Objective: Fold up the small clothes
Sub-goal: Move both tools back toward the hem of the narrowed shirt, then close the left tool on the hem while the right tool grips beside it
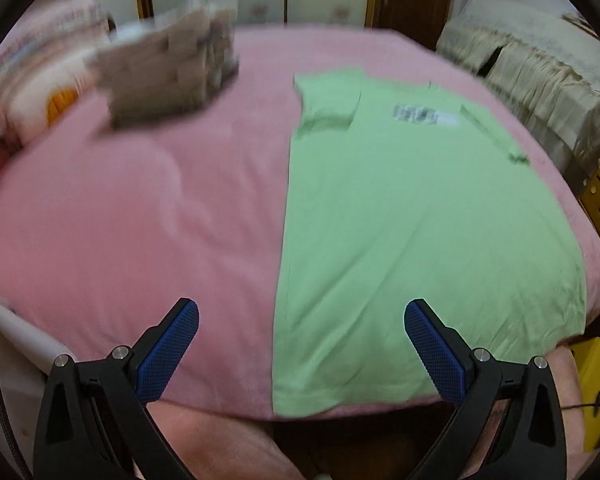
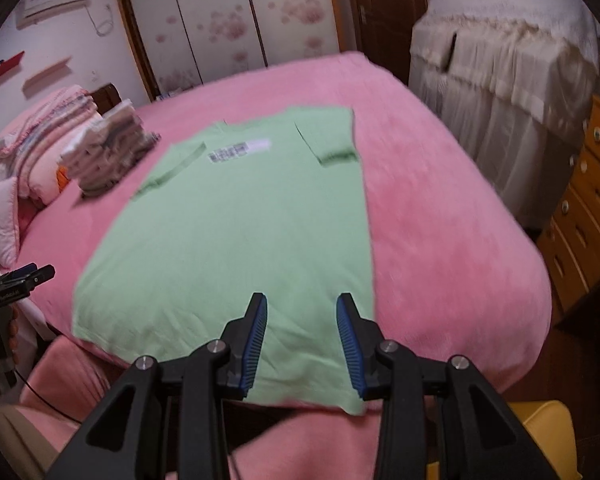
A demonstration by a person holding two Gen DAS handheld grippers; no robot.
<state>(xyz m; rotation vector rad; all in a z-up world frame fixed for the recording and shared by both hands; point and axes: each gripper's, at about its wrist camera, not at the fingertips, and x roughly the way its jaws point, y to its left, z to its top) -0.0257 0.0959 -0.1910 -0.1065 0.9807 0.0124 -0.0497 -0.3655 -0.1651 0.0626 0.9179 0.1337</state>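
A light green T-shirt (image 1: 412,216) lies flat on the pink bed cover, both sleeves folded inward, a label near the collar at the far end. It also shows in the right wrist view (image 2: 236,232). My left gripper (image 1: 302,312) is wide open and empty, above the shirt's near left edge by the hem. My right gripper (image 2: 302,308) is open and empty, above the shirt's near right part by the hem. The left gripper also shows at the far left of the right wrist view (image 2: 24,276).
A stack of folded clothes (image 2: 108,152) sits on the bed's far left, next to folded quilts and pillows (image 2: 40,144). A cloth-covered piece of furniture (image 2: 508,80) and wooden drawers (image 2: 592,208) stand right of the bed (image 2: 460,240). A yellow stool (image 2: 548,432) is near the front edge.
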